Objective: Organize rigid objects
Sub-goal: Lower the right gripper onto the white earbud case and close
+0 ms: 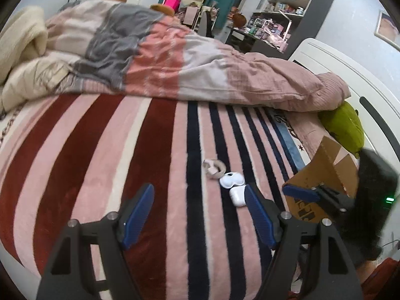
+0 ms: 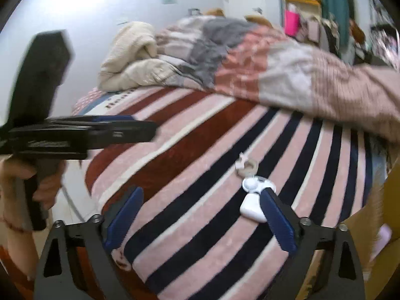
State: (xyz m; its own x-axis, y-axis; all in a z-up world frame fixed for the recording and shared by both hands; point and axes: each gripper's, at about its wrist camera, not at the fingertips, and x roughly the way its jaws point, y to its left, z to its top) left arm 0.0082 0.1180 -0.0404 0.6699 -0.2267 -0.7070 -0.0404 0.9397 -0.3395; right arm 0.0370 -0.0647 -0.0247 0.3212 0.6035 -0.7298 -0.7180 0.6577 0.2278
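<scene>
Three small items lie close together on the striped blanket: a white earbud case (image 1: 237, 196) (image 2: 251, 208), a white rounded gadget (image 1: 232, 180) (image 2: 255, 184), and a beige ring-shaped piece (image 1: 214, 168) (image 2: 246, 166). My left gripper (image 1: 197, 195) is open and empty just above the blanket; its right finger (image 1: 257, 212) is next to the earbud case. My right gripper (image 2: 203, 200) is open and empty; its right finger (image 2: 277, 220) touches or overlaps the case. It also shows in the left wrist view (image 1: 300, 192) in front of a cardboard box (image 1: 322, 177).
A rumpled pink, grey and cream duvet (image 1: 155, 57) covers the far half of the bed. A green plush (image 1: 346, 127) lies by the white bed frame (image 1: 350, 80). The cardboard box edge shows at the right in the right wrist view (image 2: 390, 200). Cluttered shelves (image 1: 290, 7) stand behind.
</scene>
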